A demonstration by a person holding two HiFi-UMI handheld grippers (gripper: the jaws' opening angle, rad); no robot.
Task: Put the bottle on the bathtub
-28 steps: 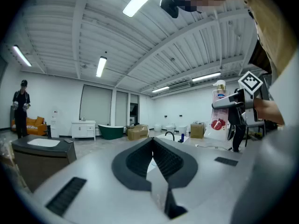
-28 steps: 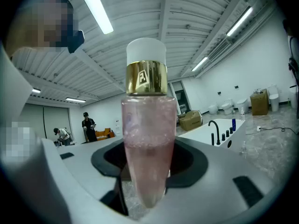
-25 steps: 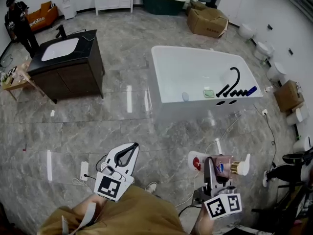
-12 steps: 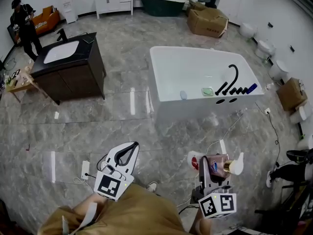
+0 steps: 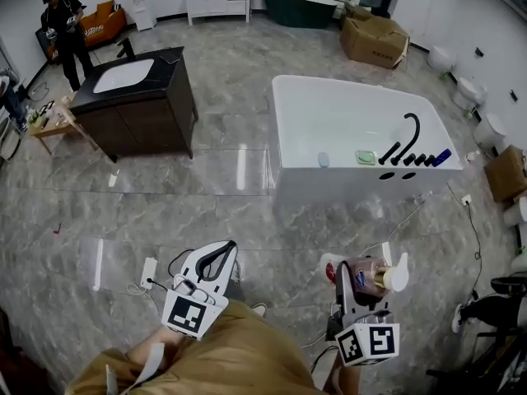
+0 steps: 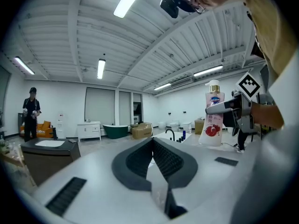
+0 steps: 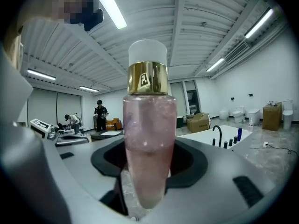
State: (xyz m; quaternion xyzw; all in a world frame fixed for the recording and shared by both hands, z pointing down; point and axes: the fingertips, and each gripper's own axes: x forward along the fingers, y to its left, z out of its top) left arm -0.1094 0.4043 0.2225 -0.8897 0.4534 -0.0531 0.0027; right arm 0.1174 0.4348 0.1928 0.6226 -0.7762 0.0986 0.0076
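Note:
My right gripper [image 5: 360,272] is shut on a pink pump bottle [image 5: 367,273] with a gold collar and white cap, held low at the right over the floor. In the right gripper view the bottle [image 7: 148,139] stands upright between the jaws and fills the middle. The left gripper view shows the same bottle [image 6: 213,120] off to the right. The white bathtub [image 5: 352,164] lies ahead and to the right, with a black faucet [image 5: 405,137] on its right end. My left gripper [image 5: 216,257] is shut with nothing in it, its jaws pressed together.
A dark vanity with a white basin [image 5: 138,100] stands at the left. A power strip and cables [image 5: 148,273] lie on the marble floor near my left gripper. A person [image 5: 66,30] stands at the far left. Cardboard boxes [image 5: 375,38] and toilets [image 5: 491,130] line the right side.
The view has shifted so the bathtub and vanity sit further right and lower in the frame. Both grippers keep their hold and places relative to me.

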